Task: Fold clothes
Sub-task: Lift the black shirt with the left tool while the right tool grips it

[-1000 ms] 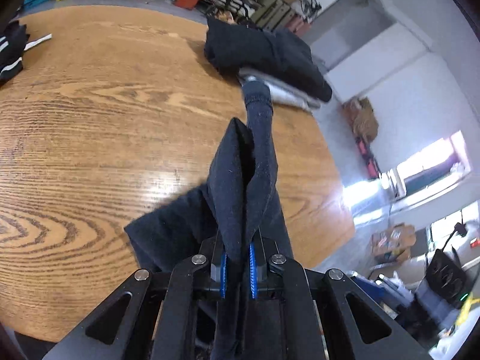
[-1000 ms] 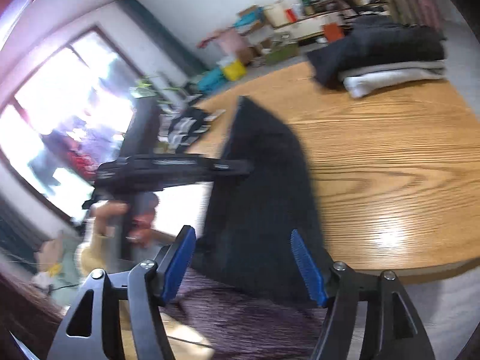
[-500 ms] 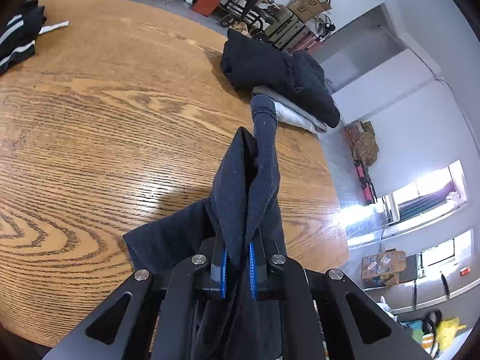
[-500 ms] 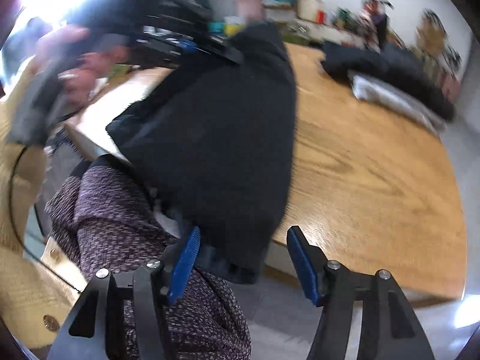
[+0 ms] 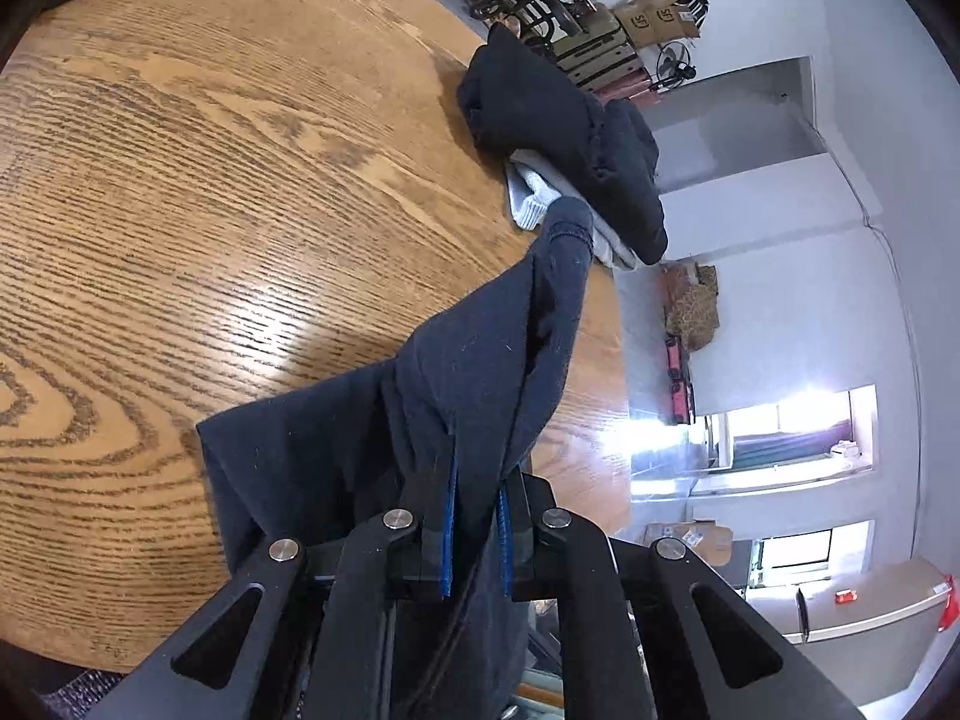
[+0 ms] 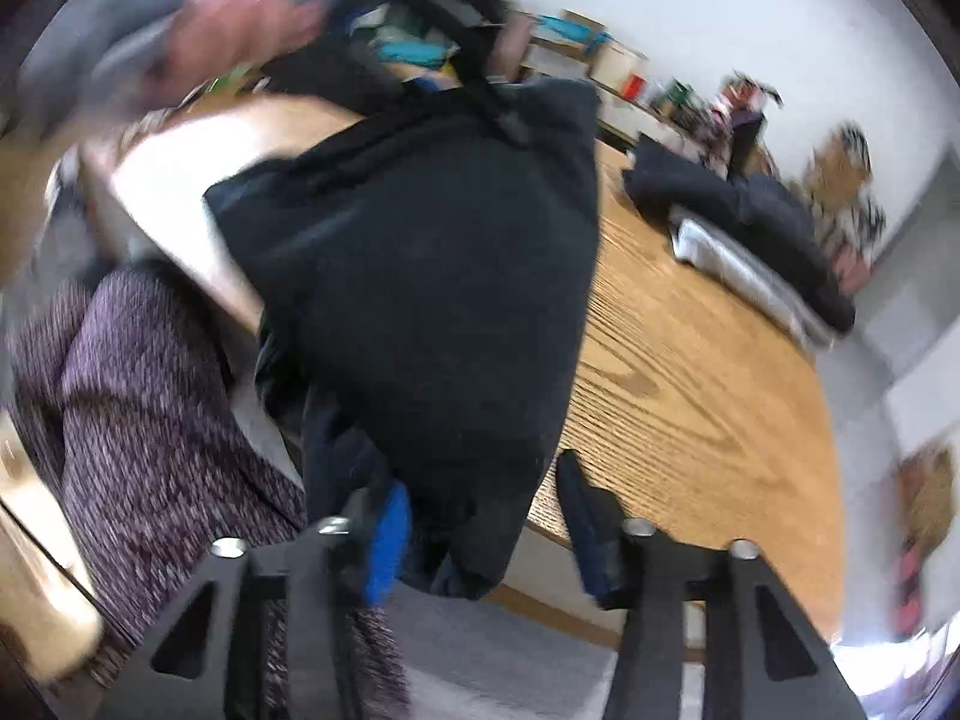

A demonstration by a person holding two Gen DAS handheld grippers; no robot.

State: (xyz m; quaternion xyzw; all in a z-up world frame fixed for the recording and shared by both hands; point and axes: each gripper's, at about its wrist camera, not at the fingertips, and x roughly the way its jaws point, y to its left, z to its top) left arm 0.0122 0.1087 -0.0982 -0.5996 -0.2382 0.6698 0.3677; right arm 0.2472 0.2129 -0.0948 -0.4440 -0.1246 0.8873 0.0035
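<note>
Left tool (image 5: pixel 474 531) clamped on dark garment (image 5: pixel 480 372).
Right tool (image 6: pixel 480 531) jaws just closing around its hanging hem, pads apparently not pressing; counter (image 5: pixel 210 180) below.

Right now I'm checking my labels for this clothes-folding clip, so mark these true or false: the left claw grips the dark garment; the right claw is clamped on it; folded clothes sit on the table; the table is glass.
1. The left claw grips the dark garment. True.
2. The right claw is clamped on it. False: its jaws have just been closing, with the hanging hem between them, but a gap shows beside one pad.
3. Folded clothes sit on the table. True.
4. The table is glass. False: it is grained wood.
</note>
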